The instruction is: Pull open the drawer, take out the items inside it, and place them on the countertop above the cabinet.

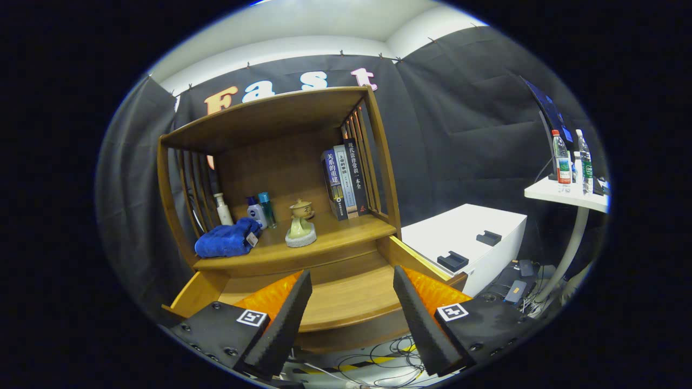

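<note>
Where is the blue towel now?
In the gripper view, the blue towel lies on the countertop, beyond the left finger, beside the bottles.

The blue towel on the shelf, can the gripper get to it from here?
Probably yes: the gripper is open and holds nothing, and the blue towel lies at the countertop's front edge, beyond the fingers, above the open drawer.

Wooden drawer (346, 297) pulled open; blue towel (227, 240) on countertop (335, 237).

Chinese titles on the book spines (346, 181), 关系的重建 on the leftmost.
</note>
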`<state>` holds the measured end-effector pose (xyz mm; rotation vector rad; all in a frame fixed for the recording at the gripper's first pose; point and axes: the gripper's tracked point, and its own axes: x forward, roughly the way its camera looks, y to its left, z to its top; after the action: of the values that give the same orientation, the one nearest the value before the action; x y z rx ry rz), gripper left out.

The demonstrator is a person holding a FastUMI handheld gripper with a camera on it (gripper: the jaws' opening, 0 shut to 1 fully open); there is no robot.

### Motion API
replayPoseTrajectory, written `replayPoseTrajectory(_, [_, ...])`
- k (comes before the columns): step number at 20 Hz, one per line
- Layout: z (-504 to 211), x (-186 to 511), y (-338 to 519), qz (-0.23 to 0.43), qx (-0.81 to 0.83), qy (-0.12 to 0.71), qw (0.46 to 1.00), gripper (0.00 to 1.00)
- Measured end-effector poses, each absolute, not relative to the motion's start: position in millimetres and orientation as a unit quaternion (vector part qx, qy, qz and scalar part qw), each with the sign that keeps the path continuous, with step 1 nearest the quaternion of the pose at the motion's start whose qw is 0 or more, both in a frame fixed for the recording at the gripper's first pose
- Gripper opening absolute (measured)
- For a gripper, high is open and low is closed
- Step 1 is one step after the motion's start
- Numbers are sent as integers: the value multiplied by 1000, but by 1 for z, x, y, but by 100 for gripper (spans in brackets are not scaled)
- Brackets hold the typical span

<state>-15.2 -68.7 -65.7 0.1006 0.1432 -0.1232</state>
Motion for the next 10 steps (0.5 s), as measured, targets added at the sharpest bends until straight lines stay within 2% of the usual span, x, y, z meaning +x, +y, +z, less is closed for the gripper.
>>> replayPoseTrajectory(10, [-124, -38, -51, -43, 15, 94, 995, 99])
